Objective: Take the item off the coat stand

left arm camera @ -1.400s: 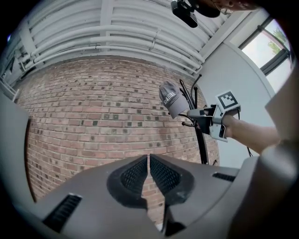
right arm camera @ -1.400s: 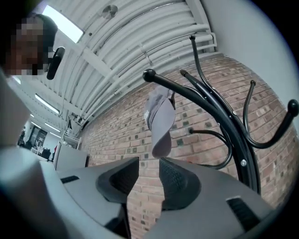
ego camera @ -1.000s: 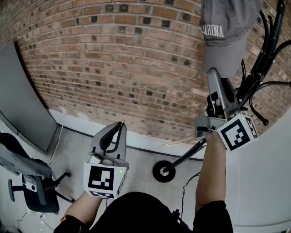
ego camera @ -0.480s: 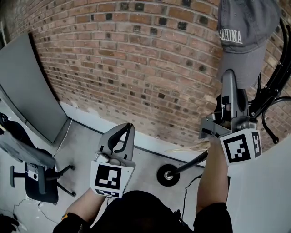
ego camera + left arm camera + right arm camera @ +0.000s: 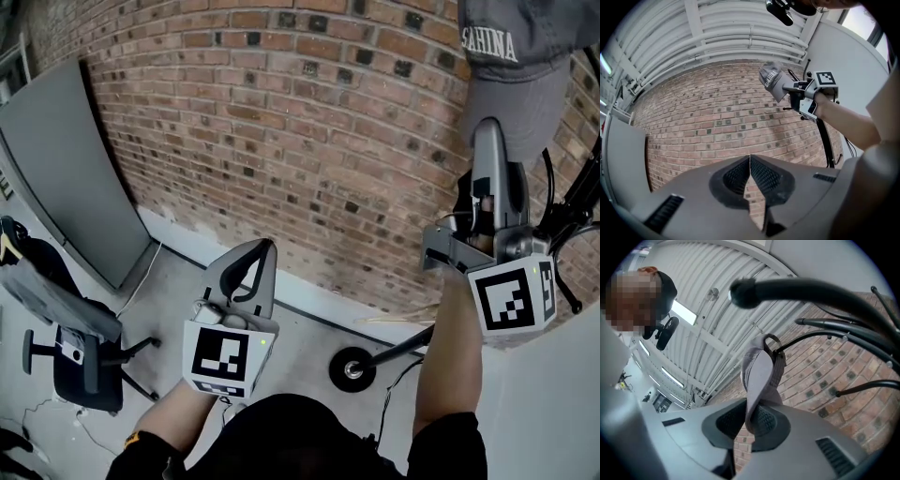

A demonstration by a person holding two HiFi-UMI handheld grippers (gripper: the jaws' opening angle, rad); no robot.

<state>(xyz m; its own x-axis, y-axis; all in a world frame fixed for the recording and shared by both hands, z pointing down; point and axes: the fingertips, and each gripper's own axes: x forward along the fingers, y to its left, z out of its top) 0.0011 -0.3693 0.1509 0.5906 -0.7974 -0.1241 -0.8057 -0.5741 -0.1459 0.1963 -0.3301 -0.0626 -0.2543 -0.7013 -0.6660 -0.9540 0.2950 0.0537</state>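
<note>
Grey cap [image 5: 511, 89] hung on the coat stand [image 5: 574, 208] as the right hand-held gripper [image 5: 489, 129] was closing on its brim to lift it; the left hand-held gripper [image 5: 262, 247] was pressed together, empty.

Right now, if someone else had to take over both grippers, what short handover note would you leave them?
Left gripper: jaws together, nothing in them, held low and off to the side of the stand.
Right gripper: raised, jaws closing with the brim of the grey fabric baseball cap between the pads.
Things: the cap hangs on a hook of the black metal coat stand, in front of the red brick wall.
Done: the reach and the grip on the brim.
Left: lift the cap clear of the hook and bring it away from the stand.
</note>
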